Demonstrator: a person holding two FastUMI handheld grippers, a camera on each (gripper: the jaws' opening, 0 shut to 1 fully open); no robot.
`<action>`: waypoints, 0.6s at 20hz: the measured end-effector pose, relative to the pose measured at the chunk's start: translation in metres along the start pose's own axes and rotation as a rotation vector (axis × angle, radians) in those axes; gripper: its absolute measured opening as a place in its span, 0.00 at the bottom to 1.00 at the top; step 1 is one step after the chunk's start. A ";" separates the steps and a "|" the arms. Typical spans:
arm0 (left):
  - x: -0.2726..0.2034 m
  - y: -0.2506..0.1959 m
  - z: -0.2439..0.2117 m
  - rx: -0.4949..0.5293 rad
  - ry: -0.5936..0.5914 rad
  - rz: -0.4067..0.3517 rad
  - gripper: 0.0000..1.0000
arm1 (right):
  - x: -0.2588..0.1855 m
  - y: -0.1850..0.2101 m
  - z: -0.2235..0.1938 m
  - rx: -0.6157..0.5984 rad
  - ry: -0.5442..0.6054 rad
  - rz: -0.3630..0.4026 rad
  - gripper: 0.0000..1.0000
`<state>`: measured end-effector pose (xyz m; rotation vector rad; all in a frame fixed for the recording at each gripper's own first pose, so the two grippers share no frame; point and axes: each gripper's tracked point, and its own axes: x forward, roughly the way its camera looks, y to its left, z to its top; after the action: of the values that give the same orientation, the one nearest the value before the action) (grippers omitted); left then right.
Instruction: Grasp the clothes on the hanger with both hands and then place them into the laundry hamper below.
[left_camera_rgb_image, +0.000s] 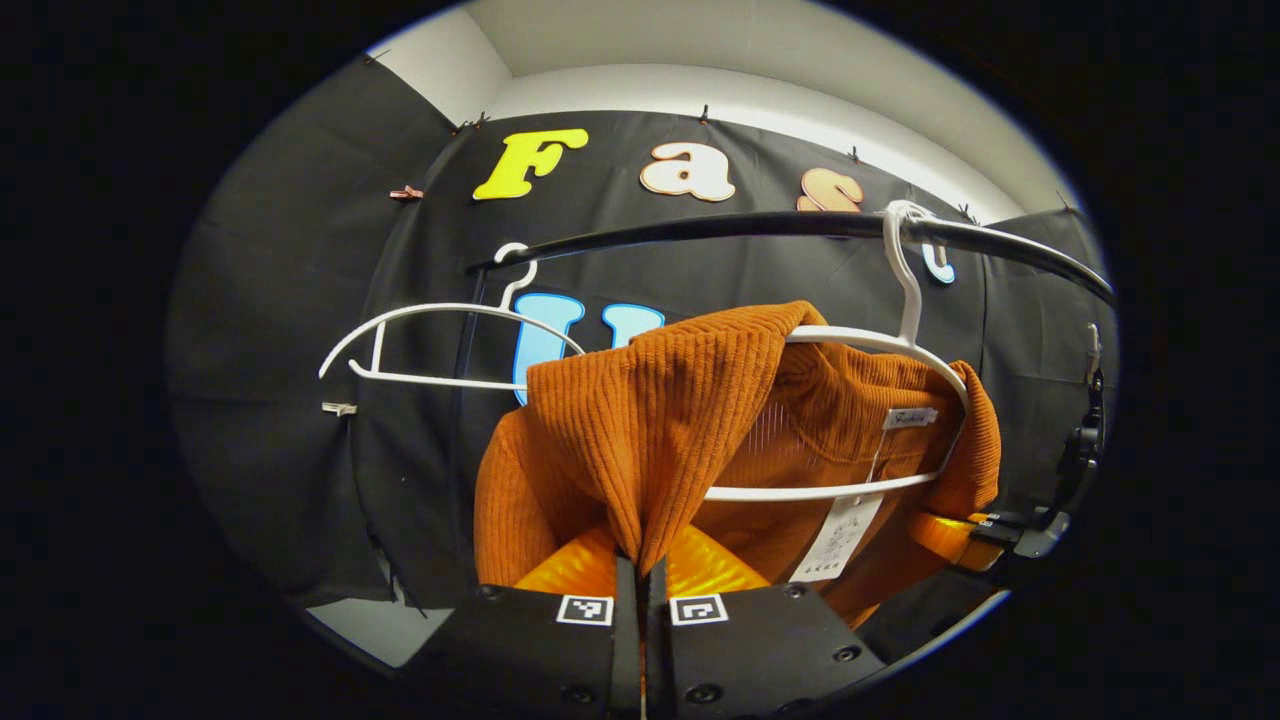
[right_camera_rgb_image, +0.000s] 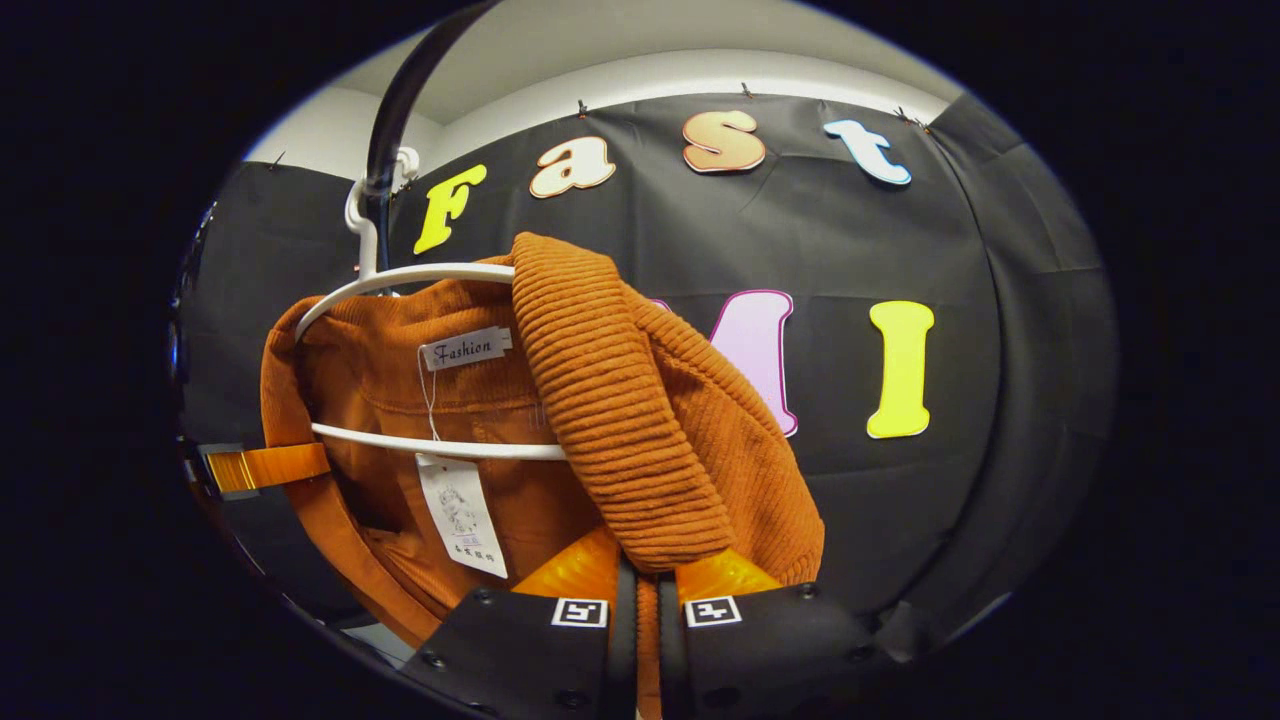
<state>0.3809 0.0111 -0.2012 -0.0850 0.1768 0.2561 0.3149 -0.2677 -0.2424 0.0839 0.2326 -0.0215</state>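
Observation:
An orange ribbed sweater (left_camera_rgb_image: 650, 420) hangs on a white hanger (left_camera_rgb_image: 900, 345) hooked over a black rail (left_camera_rgb_image: 760, 225). My left gripper (left_camera_rgb_image: 640, 565) is shut on a pinched fold of the sweater's one shoulder, lifted off the hanger end. In the right gripper view the same sweater (right_camera_rgb_image: 620, 420) hangs on the hanger (right_camera_rgb_image: 400, 280), with paper tags (right_camera_rgb_image: 462, 515) at the collar. My right gripper (right_camera_rgb_image: 648, 580) is shut on the thick folded knit of the other shoulder. The right gripper also shows at the far right of the left gripper view, and the left gripper at the far left of the right gripper view.
A second, bare white hanger (left_camera_rgb_image: 430, 345) hangs on the rail to the left in the left gripper view. The black rail (right_camera_rgb_image: 395, 110) runs overhead in the right gripper view. Black cloth walls close in behind and at the sides.

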 end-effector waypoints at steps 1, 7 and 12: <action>-0.006 0.006 0.003 0.008 -0.003 0.015 0.06 | -0.004 -0.006 0.003 0.015 -0.006 0.002 0.13; -0.040 0.034 0.035 0.064 -0.047 0.091 0.06 | -0.015 -0.043 0.042 0.101 -0.086 -0.023 0.13; -0.063 0.046 0.068 0.103 -0.104 0.126 0.06 | -0.006 -0.068 0.080 0.118 -0.177 -0.060 0.13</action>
<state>0.3204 0.0471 -0.1259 0.0423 0.0922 0.3761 0.3250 -0.3421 -0.1689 0.1914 0.0564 -0.1020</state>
